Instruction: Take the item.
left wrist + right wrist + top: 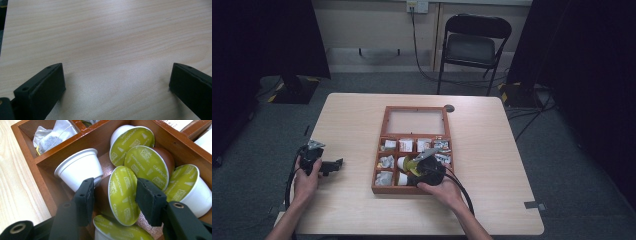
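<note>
Right gripper view has the right gripper [113,196] clamped on a brown cappuccino capsule [120,195]; crowded neighbours could snag it loose. Left gripper [116,85] rests agape over bare table [112,32].

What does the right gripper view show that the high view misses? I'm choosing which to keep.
Right gripper view: "Cappuccino" print on the green-lidded coffee capsule between the right tongs, and a bare white capsule.
High view: the left tongs, the box's open lid, a folding chair.
Both: the wooden box with its teabags.
</note>
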The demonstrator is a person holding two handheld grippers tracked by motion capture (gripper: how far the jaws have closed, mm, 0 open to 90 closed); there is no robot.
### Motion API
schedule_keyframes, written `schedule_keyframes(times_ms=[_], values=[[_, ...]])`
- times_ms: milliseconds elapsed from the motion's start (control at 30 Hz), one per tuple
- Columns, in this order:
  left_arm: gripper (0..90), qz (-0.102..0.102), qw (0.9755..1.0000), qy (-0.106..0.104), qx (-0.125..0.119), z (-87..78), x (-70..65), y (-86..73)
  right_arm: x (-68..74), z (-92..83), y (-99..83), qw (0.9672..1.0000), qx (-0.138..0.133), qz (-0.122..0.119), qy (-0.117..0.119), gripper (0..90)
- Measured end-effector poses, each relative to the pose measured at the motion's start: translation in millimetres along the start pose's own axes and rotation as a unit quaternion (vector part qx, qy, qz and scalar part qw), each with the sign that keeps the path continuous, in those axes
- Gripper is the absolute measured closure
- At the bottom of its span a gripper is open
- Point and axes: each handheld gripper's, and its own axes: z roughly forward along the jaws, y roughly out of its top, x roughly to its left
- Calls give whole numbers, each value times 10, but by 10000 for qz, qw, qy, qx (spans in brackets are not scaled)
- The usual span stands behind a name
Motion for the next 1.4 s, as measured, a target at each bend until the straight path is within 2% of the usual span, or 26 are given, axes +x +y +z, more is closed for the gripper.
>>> schedule_keyframes(times_ms=[200, 367, 733, 1000, 1133, 1400], values=[[0, 4, 10000, 2, 2, -1, 0, 0, -1, 2, -1, 10000, 62, -22, -19, 494], [0, 2, 10000, 13, -17, 2, -1, -1, -34, -35, -14, 9999, 86, 10, -58, 548], [0, 5, 10000, 2, 0, -1, 0, 0, -21, 33, 19, 9997, 223, 50, -83, 516], [0, 7, 10000, -1, 4, -1, 0, 0, -4, 54, 30, 9993, 354, -43, -131, 509], [0, 4, 10000, 4, -4, 1, 0, 0, -14, 27, 18, 9995, 292, -32, -109, 547], [0, 8, 10000, 5, -2, 0, 0, 0, -29, -13, -1, 9999, 100, 85, 0, 563]])
